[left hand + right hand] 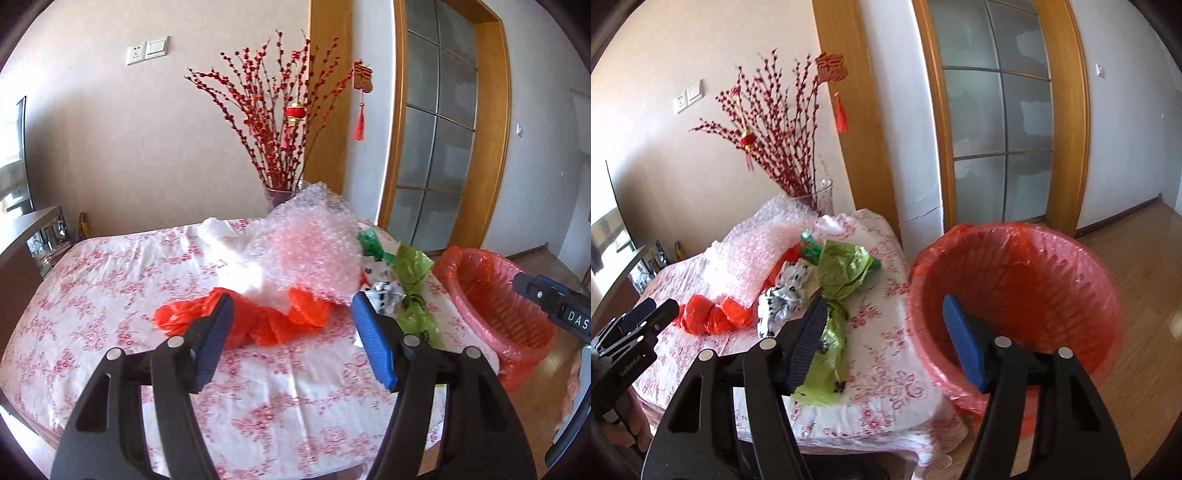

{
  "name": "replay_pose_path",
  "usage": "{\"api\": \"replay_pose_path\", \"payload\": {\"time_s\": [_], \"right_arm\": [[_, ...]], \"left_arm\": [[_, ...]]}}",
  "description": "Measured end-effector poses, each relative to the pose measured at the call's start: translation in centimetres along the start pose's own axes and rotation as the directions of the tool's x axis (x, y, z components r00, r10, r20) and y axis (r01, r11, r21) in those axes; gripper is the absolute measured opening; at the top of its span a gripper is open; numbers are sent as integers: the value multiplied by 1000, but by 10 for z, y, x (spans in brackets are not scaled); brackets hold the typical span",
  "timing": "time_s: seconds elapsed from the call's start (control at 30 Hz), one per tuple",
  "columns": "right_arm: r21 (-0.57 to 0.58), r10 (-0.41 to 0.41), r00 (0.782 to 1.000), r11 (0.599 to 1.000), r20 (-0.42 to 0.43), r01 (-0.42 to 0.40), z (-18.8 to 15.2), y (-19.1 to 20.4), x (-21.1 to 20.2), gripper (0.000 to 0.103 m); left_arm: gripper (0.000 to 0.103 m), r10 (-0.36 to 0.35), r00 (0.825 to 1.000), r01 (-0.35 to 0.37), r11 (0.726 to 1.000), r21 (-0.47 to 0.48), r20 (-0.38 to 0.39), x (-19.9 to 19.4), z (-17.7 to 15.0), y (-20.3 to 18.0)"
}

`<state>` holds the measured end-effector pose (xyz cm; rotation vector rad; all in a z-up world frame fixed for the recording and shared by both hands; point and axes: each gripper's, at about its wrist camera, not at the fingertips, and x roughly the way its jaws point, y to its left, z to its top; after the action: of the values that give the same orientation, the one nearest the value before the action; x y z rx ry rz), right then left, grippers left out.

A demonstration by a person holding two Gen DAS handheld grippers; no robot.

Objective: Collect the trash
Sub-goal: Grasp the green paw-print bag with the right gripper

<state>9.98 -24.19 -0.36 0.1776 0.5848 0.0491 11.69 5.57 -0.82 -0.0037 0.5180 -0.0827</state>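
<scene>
Table (110, 280): fills the lower half of the left wrist view, under a cloth with a pink flower print; all the trash lies on its far right part.
Bin (1015, 295): lower right of the right wrist view, lined with a red bag, just beside the table's right edge; its inside looks empty.
Bubble wrap (306, 243): centre of the left wrist view, the tallest piece, propped over a white sheet.
Red bag (258, 325): a crumpled strip lying left to right, in front of the bubble wrap.
Green wrapper (838, 277): left of centre in the right wrist view, long axis running toward the camera.
Patterned scrap (783, 299): touching the green wrapper's left side.
Left gripper (291, 328): jaws wide, nothing between the pads; the red bag lies just beyond them, across the gap.
Right gripper (882, 332): jaws wide, empty; the green wrapper lies at its left finger, the bin behind its right.
Judgement: left hand nearer the red bag, right hand nearer the green wrapper.
</scene>
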Motion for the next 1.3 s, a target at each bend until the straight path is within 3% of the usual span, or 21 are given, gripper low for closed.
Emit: {"api": "replay_pose_path", "payload": {"time_s": [0.33, 0.53, 0.7, 0.77, 0.83, 0.93, 1.3], "right_arm": [[-28, 55, 984, 998, -167, -61, -26, 48, 61, 39], [-15, 31, 977, 999, -213, -35, -33, 51, 84, 39], [-23, 18, 972, 999, -234, -25, -36, 51, 94, 39], [-36, 6, 973, 999, -229, -15, -38, 51, 94, 34], [-49, -6, 974, 999, -225, -6, -38, 50, 93, 20], [-40, -1, 974, 999, -227, -8, -39, 47, 93, 8], [-39, 23, 981, 999, -194, -32, -36, 39, 79, 3]], "left_arm": [[65, 78, 996, -80, 994, -70, -40, -2, -19, 57], [65, 103, 993, -109, 988, -108, -60, 0, -25, 76], [65, 108, 991, -117, 985, -128, -73, 3, -28, 84], [65, 106, 991, -116, 985, -130, -78, 4, -29, 84], [65, 102, 991, -112, 985, -131, -83, 6, -29, 83], [65, 90, 992, -102, 986, -131, -90, 8, -30, 81], [65, 74, 991, -86, 990, -110, -109, 18, -29, 68]]}}
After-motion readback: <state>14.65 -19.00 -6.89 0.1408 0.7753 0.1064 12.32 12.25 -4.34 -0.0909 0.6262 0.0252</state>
